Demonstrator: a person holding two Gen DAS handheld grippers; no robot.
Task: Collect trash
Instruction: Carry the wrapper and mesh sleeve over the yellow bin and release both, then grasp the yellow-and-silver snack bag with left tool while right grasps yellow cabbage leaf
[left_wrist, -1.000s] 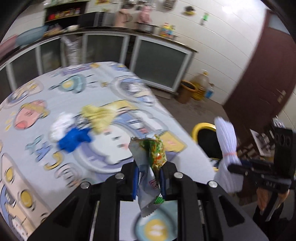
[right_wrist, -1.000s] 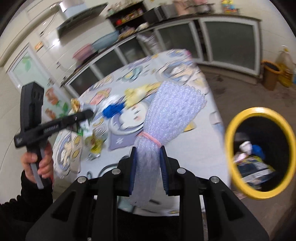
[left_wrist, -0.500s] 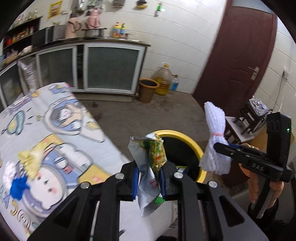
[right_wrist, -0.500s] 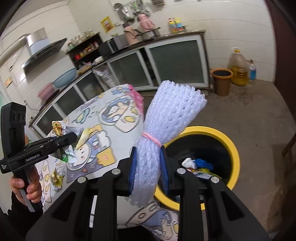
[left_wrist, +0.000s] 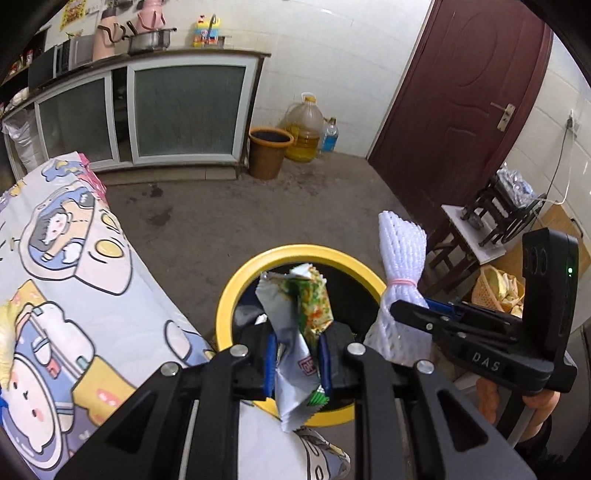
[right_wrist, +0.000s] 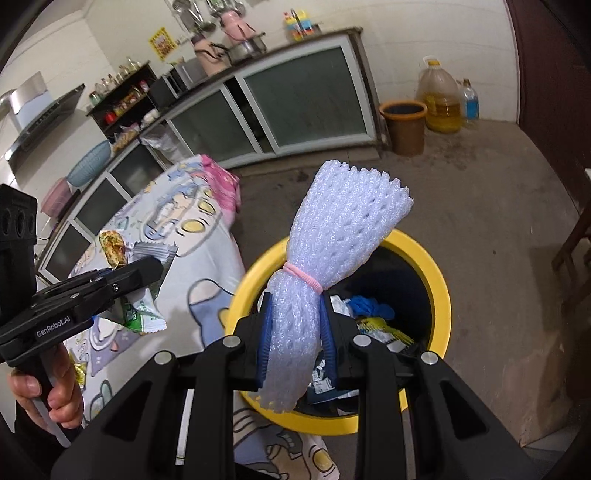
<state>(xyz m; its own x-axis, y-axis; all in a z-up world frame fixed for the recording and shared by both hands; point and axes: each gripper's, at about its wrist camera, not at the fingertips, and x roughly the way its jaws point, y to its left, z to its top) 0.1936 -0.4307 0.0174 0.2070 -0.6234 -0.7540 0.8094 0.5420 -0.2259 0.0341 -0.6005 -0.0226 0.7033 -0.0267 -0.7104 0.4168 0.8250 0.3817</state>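
My left gripper (left_wrist: 295, 363) is shut on a crumpled silver and green snack wrapper (left_wrist: 299, 332), held above the near rim of the yellow-rimmed trash bin (left_wrist: 227, 295). My right gripper (right_wrist: 295, 332) is shut on a white foam net bundle (right_wrist: 332, 258) tied with a pink band, over the same bin (right_wrist: 439, 295). The bin holds wrappers and a blue scrap. In the left wrist view the foam net bundle (left_wrist: 402, 266) hangs right of the wrapper. In the right wrist view the snack wrapper (right_wrist: 136, 291) shows in the left gripper (right_wrist: 157, 264), at the table's edge.
The table with a cartoon-print cloth (left_wrist: 74, 295) lies left of the bin. A brown bucket (left_wrist: 269, 151) and an oil jug (left_wrist: 304, 129) stand by the cabinets. A dark red door (left_wrist: 461, 110) and a small stool with clutter (left_wrist: 476, 236) are to the right.
Both grippers swung away from the tabletop toward the yellow bin, which now sits right under them. Each still grips its item; the loose trash on the table has left view.
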